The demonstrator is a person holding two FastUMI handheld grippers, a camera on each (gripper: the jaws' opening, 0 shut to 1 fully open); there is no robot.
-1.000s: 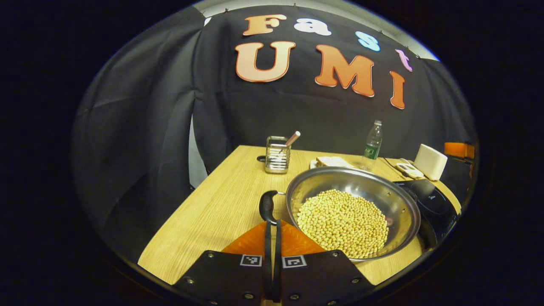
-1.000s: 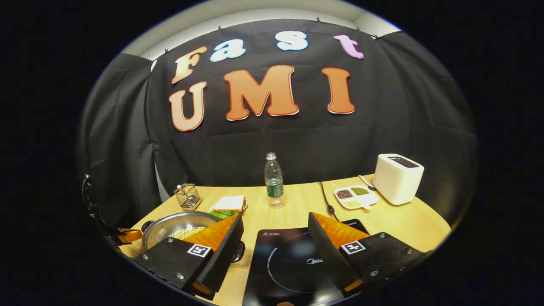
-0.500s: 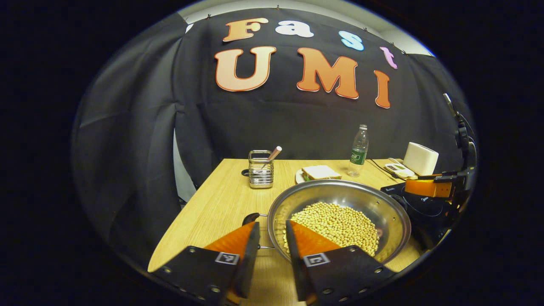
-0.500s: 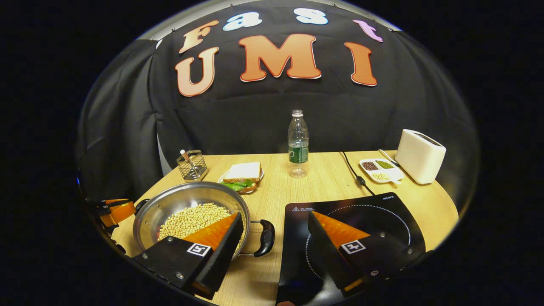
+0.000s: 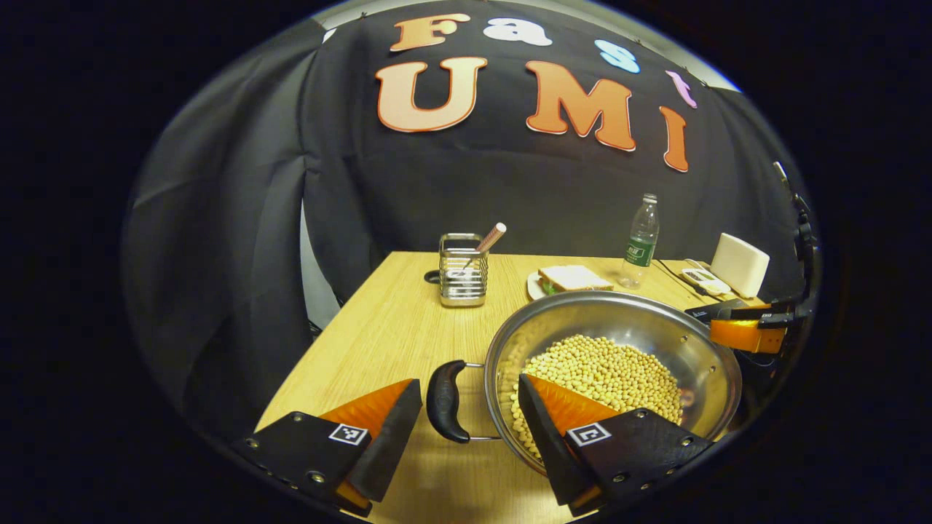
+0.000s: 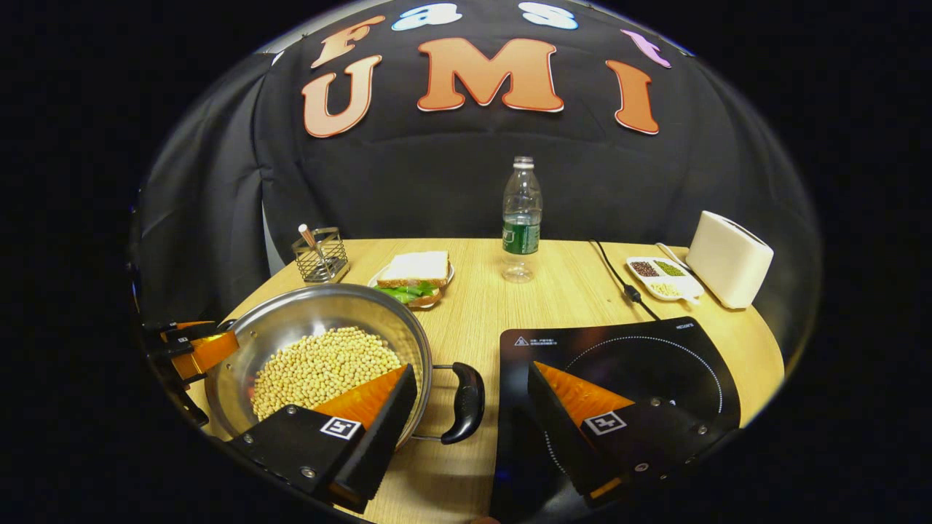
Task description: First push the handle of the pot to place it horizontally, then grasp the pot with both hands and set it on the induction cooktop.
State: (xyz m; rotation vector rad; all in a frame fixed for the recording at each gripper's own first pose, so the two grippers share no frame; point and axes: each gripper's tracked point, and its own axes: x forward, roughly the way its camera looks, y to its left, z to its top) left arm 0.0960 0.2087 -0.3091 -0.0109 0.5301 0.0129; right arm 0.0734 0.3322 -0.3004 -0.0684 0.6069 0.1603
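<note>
Many pale beans [image 6: 324, 367] in the steel pot [image 6: 291, 320], on the table [image 6: 473, 313].

No legible text on the cooktop [image 6: 619, 356] or bottle [image 6: 521, 218].

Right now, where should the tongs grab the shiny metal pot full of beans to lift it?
Best by the two black side handles of the round steel pot: the left tongs around the left handle, the right tongs around the right one. Each lies level, sticking out sideways, so come from the near side. The rim is probably too slippery.
</note>
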